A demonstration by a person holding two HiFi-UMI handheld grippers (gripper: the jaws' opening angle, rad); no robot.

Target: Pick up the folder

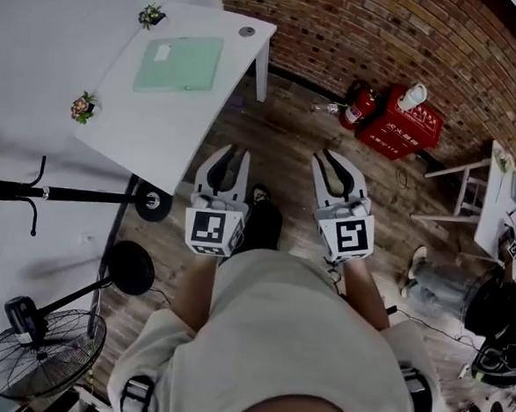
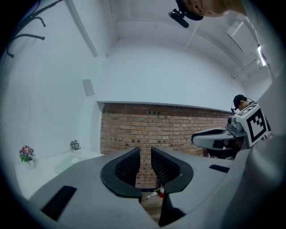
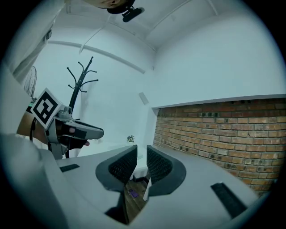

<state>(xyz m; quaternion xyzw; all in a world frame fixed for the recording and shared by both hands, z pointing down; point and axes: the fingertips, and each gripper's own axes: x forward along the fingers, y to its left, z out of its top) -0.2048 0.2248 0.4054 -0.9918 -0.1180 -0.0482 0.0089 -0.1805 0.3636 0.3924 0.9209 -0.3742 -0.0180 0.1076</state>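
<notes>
The brick wall (image 1: 385, 33) fills the upper right of the head view, and the wooden floor (image 1: 290, 128) runs down its middle; the white desk (image 1: 149, 127) stands in the upper left, set at a slant; toward its far end the pale green folder (image 1: 179, 63) lies flat; one flower pot (image 1: 83, 107) sits at the desk's left edge and a second flower pot (image 1: 151, 14) at its top corner, both apart from the folder. The left tongs (image 1: 234, 151) and the right tongs (image 1: 330, 158) are side by side at the centre of the frame, over bare floor and well short of the desk; each gripper view shows its jaws a narrow slit apart with only floor and wall beyond; so both tongs are empty and barely open.

The step in hand looks like the approach; the folder lies untouched, well apart from both tongs. The next move calls for carrying the tongs toward the upper left of the frame until they reach the desk. A folder lying flush on the top gives little to bite; the jaws would likely need to come in low at one edge, perhaps with the other tongs steadying or lifting that edge first.
</notes>
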